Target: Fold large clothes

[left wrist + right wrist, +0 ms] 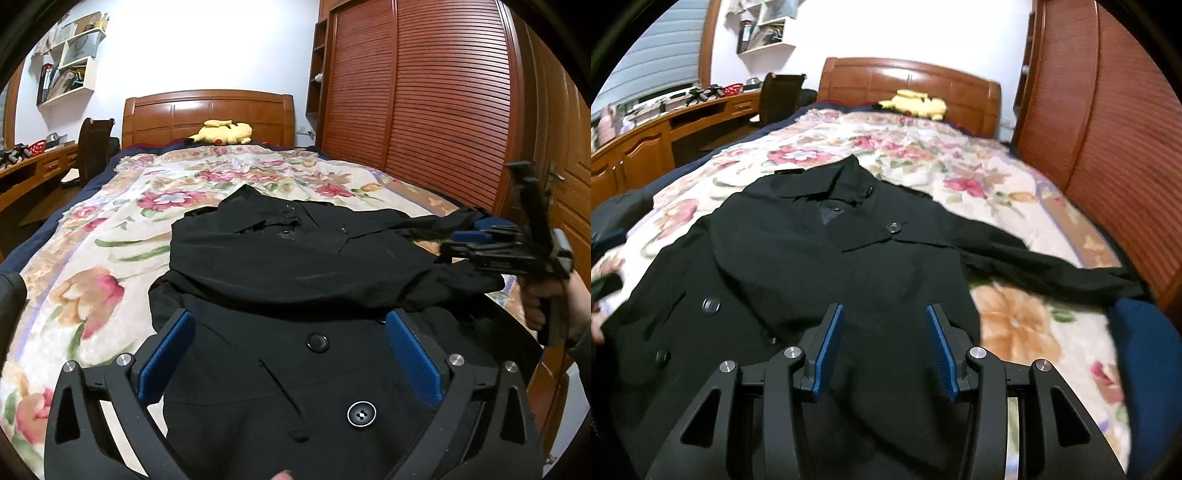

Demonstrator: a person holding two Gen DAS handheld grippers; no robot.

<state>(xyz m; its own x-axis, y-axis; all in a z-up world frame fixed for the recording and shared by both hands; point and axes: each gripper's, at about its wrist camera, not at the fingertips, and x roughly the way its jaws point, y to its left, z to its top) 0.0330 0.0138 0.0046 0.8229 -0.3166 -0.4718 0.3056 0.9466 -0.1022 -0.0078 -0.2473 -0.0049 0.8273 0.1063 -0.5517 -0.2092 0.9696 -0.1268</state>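
With the black coat spread front-up on the flowered bed and only 1 sleeve across its chest, I hold my left gripper wide open and right gripper half-open, both empty, most folding left.

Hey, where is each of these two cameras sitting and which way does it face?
Left wrist view: on the left claw, facing up the bed over the black buttoned coat; shows its open blue pads, plus the right claw and hand.
Right wrist view: on the right claw, open above the coat.
Shared: coat, floral bedspread, yellow plush toy, wooden headboard.
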